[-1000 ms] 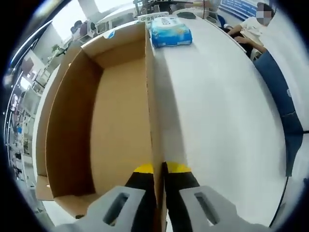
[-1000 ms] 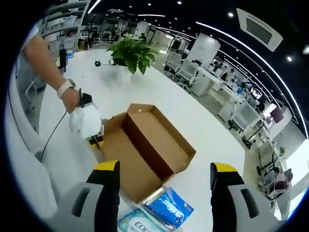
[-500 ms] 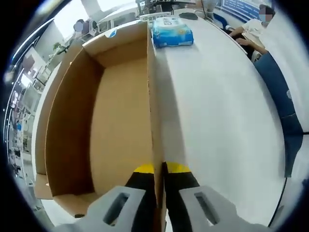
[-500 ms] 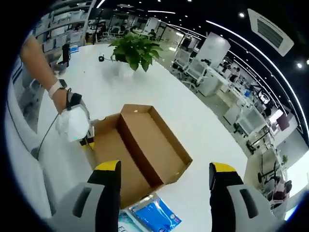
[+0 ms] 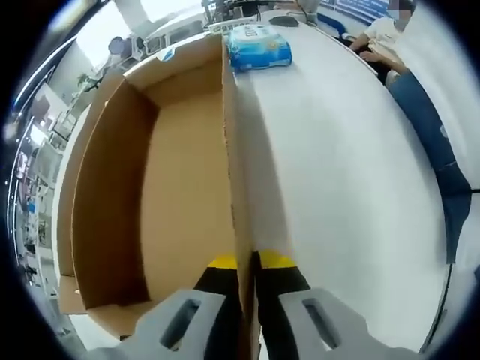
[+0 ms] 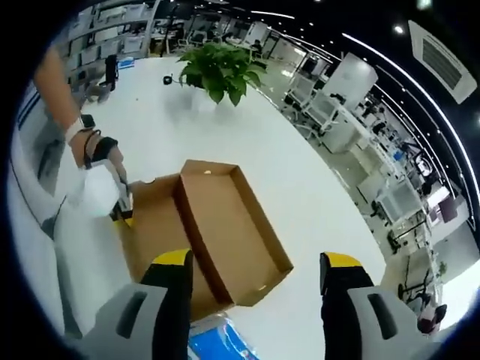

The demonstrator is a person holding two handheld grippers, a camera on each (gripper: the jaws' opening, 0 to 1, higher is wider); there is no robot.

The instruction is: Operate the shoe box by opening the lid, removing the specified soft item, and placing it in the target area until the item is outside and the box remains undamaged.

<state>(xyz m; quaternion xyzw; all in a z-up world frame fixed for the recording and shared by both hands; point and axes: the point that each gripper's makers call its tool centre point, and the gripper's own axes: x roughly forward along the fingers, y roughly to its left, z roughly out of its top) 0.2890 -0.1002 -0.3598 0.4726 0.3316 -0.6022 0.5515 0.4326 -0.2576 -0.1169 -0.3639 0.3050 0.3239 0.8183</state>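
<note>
The brown cardboard shoe box lies open on the white table, and its inside looks bare. My left gripper is shut on the box's right-hand wall, one yellow-tipped jaw on each side. A blue soft pack of tissues rests on the table just past the box's far corner. From above, the right gripper view has the box with its flap spread flat, and the left gripper pinching its left edge. My right gripper hangs open over the box, holding nothing. A sliver of the blue pack sits between its jaws.
The white table stretches wide to the right of the box. A person sits at its far end. A potted green plant stands on the table beyond the box. The holder's hand and wrist are at the left.
The right gripper view has shifted: the box sits more central and the blue pack has slid nearly off the bottom. My left gripper keeps its hold on the box wall.
</note>
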